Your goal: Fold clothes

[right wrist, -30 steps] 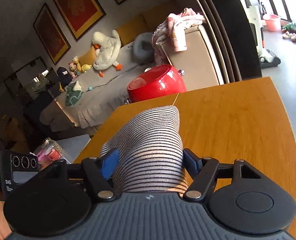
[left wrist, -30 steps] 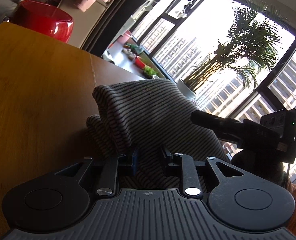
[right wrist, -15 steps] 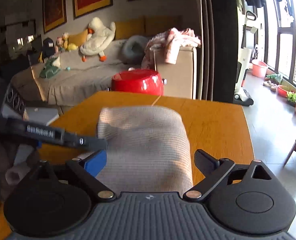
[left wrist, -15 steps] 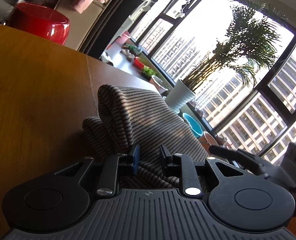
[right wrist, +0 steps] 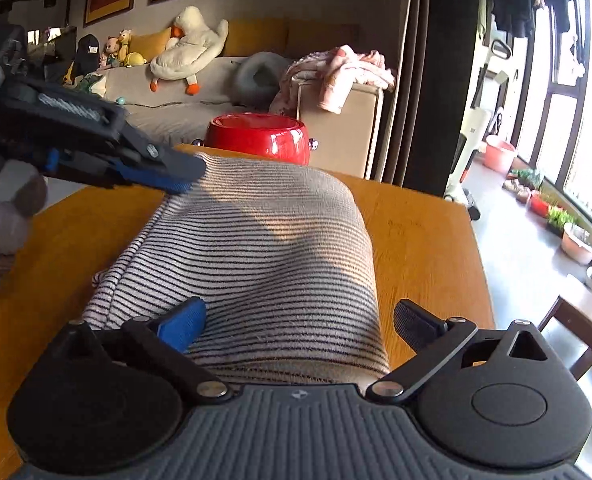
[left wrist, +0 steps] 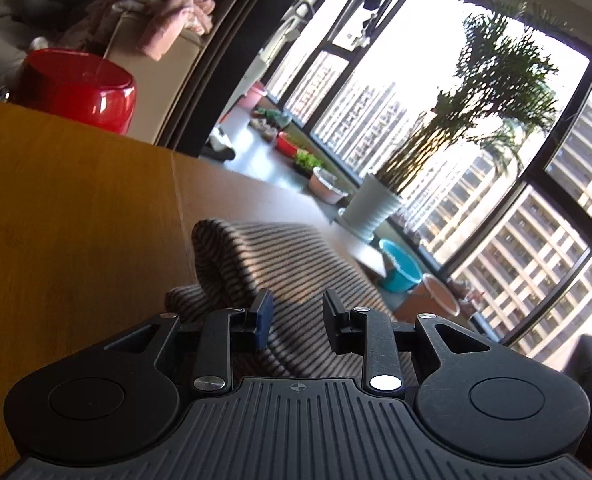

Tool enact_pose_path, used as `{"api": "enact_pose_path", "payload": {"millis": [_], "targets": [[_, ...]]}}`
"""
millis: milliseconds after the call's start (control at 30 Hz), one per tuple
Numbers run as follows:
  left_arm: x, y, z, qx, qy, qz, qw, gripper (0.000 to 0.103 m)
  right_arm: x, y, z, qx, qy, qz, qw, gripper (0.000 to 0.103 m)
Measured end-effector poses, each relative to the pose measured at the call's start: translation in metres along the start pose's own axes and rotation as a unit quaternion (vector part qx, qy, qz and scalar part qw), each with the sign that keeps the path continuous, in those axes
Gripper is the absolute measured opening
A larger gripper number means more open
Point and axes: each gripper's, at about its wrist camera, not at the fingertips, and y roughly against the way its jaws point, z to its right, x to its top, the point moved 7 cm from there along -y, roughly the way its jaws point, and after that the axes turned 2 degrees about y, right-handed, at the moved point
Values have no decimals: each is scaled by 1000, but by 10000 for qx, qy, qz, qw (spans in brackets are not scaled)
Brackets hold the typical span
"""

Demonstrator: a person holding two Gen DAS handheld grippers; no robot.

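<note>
A folded striped garment (right wrist: 263, 256) lies on the wooden table (right wrist: 424, 240); it also shows in the left wrist view (left wrist: 279, 264). My right gripper (right wrist: 300, 320) is open wide, its fingers on either side of the near end of the garment, holding nothing. My left gripper (left wrist: 296, 316) is partly open just above the garment, with fabric behind the gap; it also shows in the right wrist view (right wrist: 167, 172) at the garment's far left corner.
A red bowl-shaped stool (right wrist: 259, 136) stands beyond the table's far edge, before a sofa with plush toys (right wrist: 187, 52). The table's right edge (right wrist: 476, 248) drops to the floor. Windows, a potted plant (left wrist: 376, 208) and basins are on the right.
My right gripper has opened wide and let go of the garment. My left gripper has opened a little and both have pulled back slightly; the garment now rests on the table.
</note>
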Motion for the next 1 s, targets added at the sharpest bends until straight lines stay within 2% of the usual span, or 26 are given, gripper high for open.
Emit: {"api": "enact_pose_path", "payload": {"millis": [33,67,133,167,200,300,367,433,633,733,767,800,833,900,1000], "targets": [[-1,-3,-2,-1,0,0,10000,26,5,7,-3,0,155,118,9998,94],[-1,-5,-3,-36,1,27,10000,26,9,14,-7,1,309,236,9992,81],[1,-5,-2,-36,-23,23,10000,26,18,27,-18,337,368,406,9979,68],[1,-6,-2,-19,-53,15,10000,26,20,31,-25,546,328,446,9970,67],[1,-6,-2,-14,-64,11,10000,26,20,31,-31,736,310,424,9959,67],[-1,-4,-3,-8,-49,9,10000,26,2,10,-51,942,468,46,9944,68],[-1,-2,-4,-18,-30,4,10000,26,-7,6,-65,773,867,200,9930,78],[-2,-1,-5,-21,-15,0,10000,26,-8,7,-67,763,955,161,9924,82],[-3,2,-3,37,-51,9,10000,26,-10,12,-69,791,1073,61,9911,82],[-3,10,-3,114,-42,37,9999,27,-4,21,-64,950,858,10,9918,85],[-3,15,-3,132,-28,65,9999,30,1,26,-59,1060,662,0,9922,88],[-4,20,-3,188,-11,93,9998,45,5,30,-52,1133,453,25,9925,91],[-6,26,-3,290,5,121,9995,52,12,35,-41,1144,175,108,9932,96],[-12,34,-3,329,41,108,9994,58,17,40,-15,1066,-334,229,9935,98],[-27,33,4,63,284,-229,9993,68,10,35,27,841,-1101,149,9902,98]]}}
